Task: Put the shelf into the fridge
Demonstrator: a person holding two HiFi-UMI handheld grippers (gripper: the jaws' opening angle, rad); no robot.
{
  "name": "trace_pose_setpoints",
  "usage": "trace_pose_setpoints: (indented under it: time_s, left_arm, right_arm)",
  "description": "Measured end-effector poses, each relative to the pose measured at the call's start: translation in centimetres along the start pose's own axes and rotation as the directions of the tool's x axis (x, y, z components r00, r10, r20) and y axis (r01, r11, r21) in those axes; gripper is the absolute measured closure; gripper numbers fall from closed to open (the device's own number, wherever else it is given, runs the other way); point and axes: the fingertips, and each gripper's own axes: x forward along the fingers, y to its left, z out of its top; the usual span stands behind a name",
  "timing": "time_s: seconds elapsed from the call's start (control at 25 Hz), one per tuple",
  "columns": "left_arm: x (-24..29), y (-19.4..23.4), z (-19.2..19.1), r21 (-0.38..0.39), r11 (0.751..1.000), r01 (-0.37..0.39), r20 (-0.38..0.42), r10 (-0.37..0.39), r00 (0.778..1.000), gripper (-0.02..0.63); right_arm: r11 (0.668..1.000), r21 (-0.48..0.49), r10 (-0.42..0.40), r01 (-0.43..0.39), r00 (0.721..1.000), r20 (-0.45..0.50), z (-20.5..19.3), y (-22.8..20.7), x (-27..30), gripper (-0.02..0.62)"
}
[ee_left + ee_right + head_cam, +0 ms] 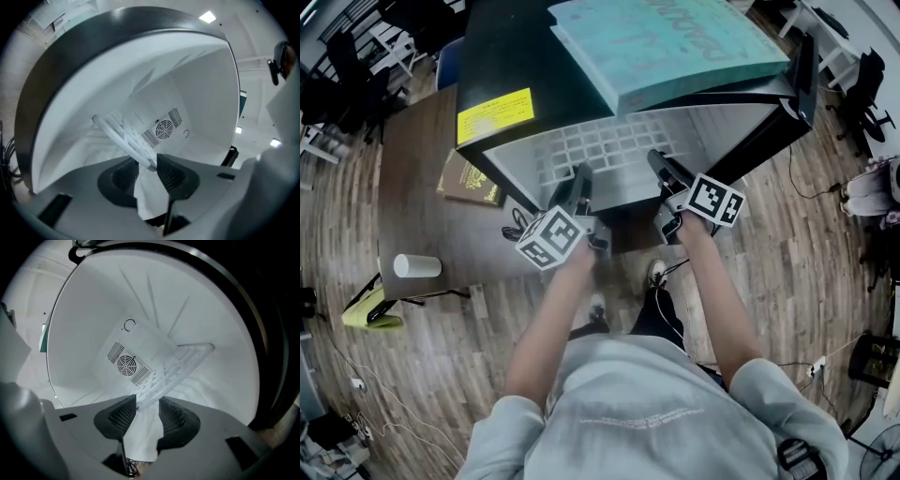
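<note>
The white grid shelf (609,155) lies level in the mouth of the black mini fridge (487,56), most of it inside. In the left gripper view the shelf (124,133) runs tilted toward the back wall. Its near corner sits between the jaws of my left gripper (147,168) with a gap on one side, so the pads do not press on it. My right gripper (147,408) is shut on the near edge of the shelf (178,364), which fills the space between its pads. Seen from the head view, my left gripper (579,176) and right gripper (661,161) stand side by side at the shelf's front edge.
The fridge door (802,75) hangs open at the right. A large teal book (675,37) lies on top of the fridge. A fan vent (164,127) is set in the back wall. On the table to the left lie a brown book (469,178) and a white cup (417,266).
</note>
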Motion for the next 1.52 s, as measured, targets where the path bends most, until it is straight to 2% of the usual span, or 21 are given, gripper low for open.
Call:
trace_pose_setpoints:
  time_s: [0.08, 0.2, 0.36, 0.48, 0.56, 0.6, 0.72, 0.92, 1.0, 1.2, 1.44, 1.52]
  left_arm:
    - [-0.4, 0.0, -0.2, -0.011, 1.000, 0.012, -0.022, -0.013, 1.000, 0.500]
    - [-1.7, -0.1, -0.8, 0.013, 1.000, 0.007, -0.071, -0.006, 0.997, 0.502]
    - [-4.6, 0.1, -2.0, 0.134, 0.991, 0.006, -0.132, 0.012, 0.991, 0.509]
    - [-6.5, -0.4, -1.9, 0.262, 0.964, 0.036, -0.171, 0.010, 0.985, 0.534]
    - [-7.7, -1.2, -1.1, 0.354, 0.932, 0.074, -0.180, -0.010, 0.984, 0.559]
    - [-8.2, -1.8, -0.6, 0.408, 0.908, 0.096, -0.183, -0.022, 0.983, 0.569]
    - [-9.6, -3.8, 1.1, 0.570, 0.808, 0.149, -0.181, -0.053, 0.982, 0.586]
    - [-11.7, -8.0, 3.8, 0.714, 0.667, 0.213, -0.181, -0.117, 0.976, 0.588]
    - [-12.6, -10.1, 5.1, 0.745, 0.625, 0.231, -0.172, -0.155, 0.973, 0.586]
    - [-14.2, -14.4, 8.3, 0.787, 0.570, 0.238, -0.122, -0.235, 0.964, 0.586]
    - [-15.5, -18.0, 9.1, 0.820, 0.515, 0.248, -0.107, -0.287, 0.952, 0.586]
    - [-15.8, -18.8, 9.1, 0.817, 0.515, 0.259, -0.111, -0.299, 0.948, 0.586]
  right_arm:
    - [0.999, -0.010, -0.031, 0.031, 1.000, -0.006, -0.2, 0.1, -0.3, 0.437]
    - [0.990, -0.098, -0.107, 0.105, 0.994, -0.013, -0.6, 0.1, -1.9, 0.439]
    - [0.963, -0.183, -0.200, 0.199, 0.980, 0.013, -1.5, -0.5, -5.5, 0.470]
    - [0.924, -0.266, -0.273, 0.275, 0.961, 0.043, -1.3, -0.6, -8.7, 0.512]
    - [0.892, -0.327, -0.307, 0.313, 0.949, 0.072, -0.7, -0.2, -10.5, 0.539]
    - [0.877, -0.353, -0.317, 0.327, 0.944, 0.086, -0.5, 0.2, -11.4, 0.549]
    - [0.835, -0.431, -0.320, 0.343, 0.939, 0.128, 0.5, 2.2, -13.5, 0.560]
    - [0.739, -0.570, -0.297, 0.358, 0.934, 0.201, 2.4, 6.6, -16.6, 0.566]
    - [0.708, -0.614, -0.265, 0.350, 0.937, 0.228, 3.3, 8.9, -17.5, 0.569]
    - [0.627, -0.718, -0.159, 0.301, 0.952, 0.260, 4.8, 14.7, -18.9, 0.571]
    - [0.615, -0.751, -0.040, 0.239, 0.961, 0.273, 6.1, 19.5, -19.9, 0.574]
    - [0.598, -0.767, -0.027, 0.231, 0.963, 0.269, 6.2, 20.3, -19.8, 0.574]
